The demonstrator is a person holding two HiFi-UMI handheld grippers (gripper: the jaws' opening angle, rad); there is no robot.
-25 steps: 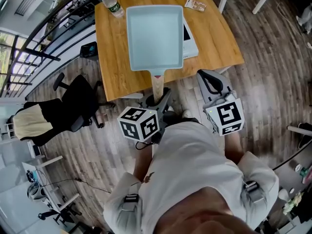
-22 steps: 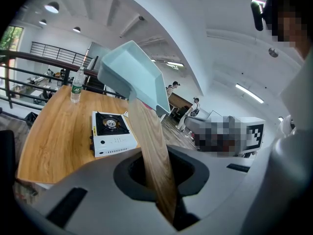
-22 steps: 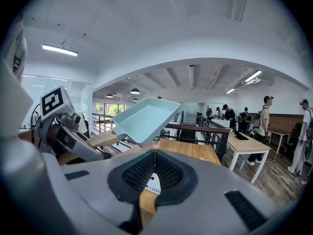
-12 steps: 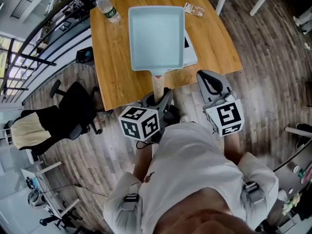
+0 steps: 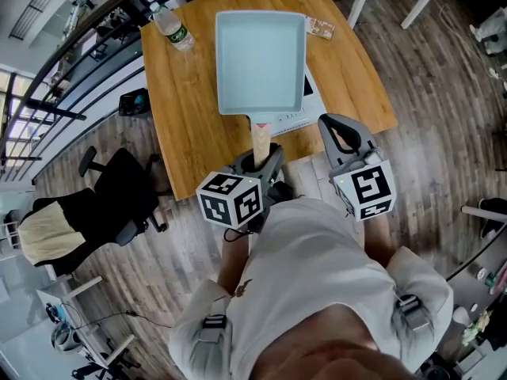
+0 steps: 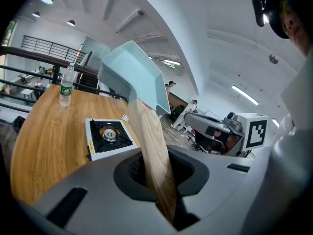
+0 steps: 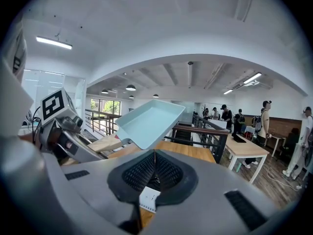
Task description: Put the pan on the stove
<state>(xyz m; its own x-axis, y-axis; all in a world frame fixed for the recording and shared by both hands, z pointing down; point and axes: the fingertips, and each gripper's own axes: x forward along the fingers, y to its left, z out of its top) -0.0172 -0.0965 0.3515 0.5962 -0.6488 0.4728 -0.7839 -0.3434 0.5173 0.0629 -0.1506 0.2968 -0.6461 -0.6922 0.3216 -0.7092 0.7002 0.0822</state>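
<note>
From the head view, the pan (image 5: pixel 260 62), a pale blue rectangular one with a wooden handle (image 5: pixel 259 141), hangs over the stove (image 5: pixel 310 93). It covers most of it from this angle, so that only the stove's white right edge and near edge show past the pan. The left gripper (image 5: pixel 260 161) is clamped on the end of that handle, on the near side of the stove. Its marker cube (image 5: pixel 230 200) sits closer to the person's white shirt (image 5: pixel 317 291). The right gripper (image 5: pixel 339 129) hovers to the right of the handle, at the near right of the stove, touching nothing. The stove stands on a wooden table (image 5: pixel 182 109). A plastic bottle (image 5: pixel 173 28) stands at the far left of the stove and a small packet (image 5: pixel 320 28) lies at its far right. A black office chair (image 5: pixel 119 184) is on the floor well to the left of the stove.

In the left gripper view, the handle runs straight up out of the jaws, which grip it on both sides. The pan is in the air, tilted up, above and to the right of the stove, not touching it. The stove's black burner lies uncovered below. The bottle stands beyond the stove to the left.

In the right gripper view, the jaws are pressed together with nothing between them. The pan floats ahead and to the left of them, raised clear of the tabletop. The stove itself is not visible here. Several people (image 7: pixel 226 115) stand in the background at the right.
</note>
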